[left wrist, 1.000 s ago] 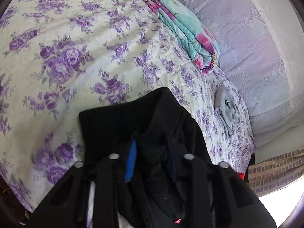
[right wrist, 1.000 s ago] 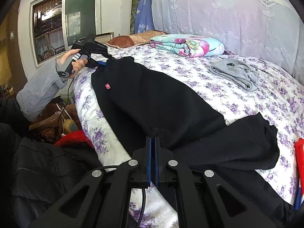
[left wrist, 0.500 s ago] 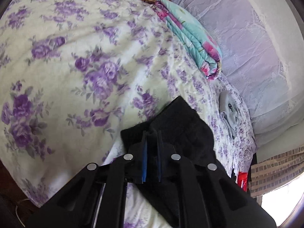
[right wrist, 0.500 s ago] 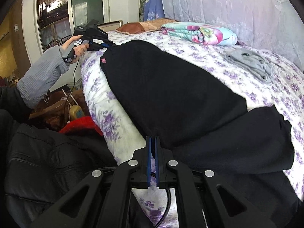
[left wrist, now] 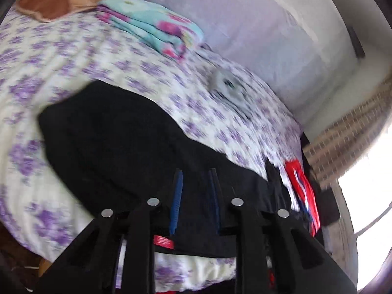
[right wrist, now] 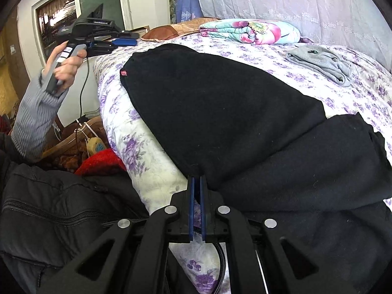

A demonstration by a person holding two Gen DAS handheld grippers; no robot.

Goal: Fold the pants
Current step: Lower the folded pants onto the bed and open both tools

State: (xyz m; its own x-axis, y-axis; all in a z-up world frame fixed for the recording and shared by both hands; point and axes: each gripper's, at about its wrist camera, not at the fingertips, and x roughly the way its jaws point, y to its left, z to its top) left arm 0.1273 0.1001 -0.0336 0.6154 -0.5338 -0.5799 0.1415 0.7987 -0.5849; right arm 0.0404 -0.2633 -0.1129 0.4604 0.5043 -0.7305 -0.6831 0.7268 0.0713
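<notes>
Right wrist view showed the right gripper pinched tight on the near edge of the black pants, which lay across the flowered bed. Farther left, the left gripper hung above the bed corner, jaws opening with nothing between them.

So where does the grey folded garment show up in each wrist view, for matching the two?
Left wrist view: the grey garment lies right of centre in the upper half, blurred, on the floral bedspread beyond the black pants.
Right wrist view: it lies at upper right, again beyond the pants.
Shared landmark: the folded turquoise and pink blanket, further up the bed in both.
</notes>
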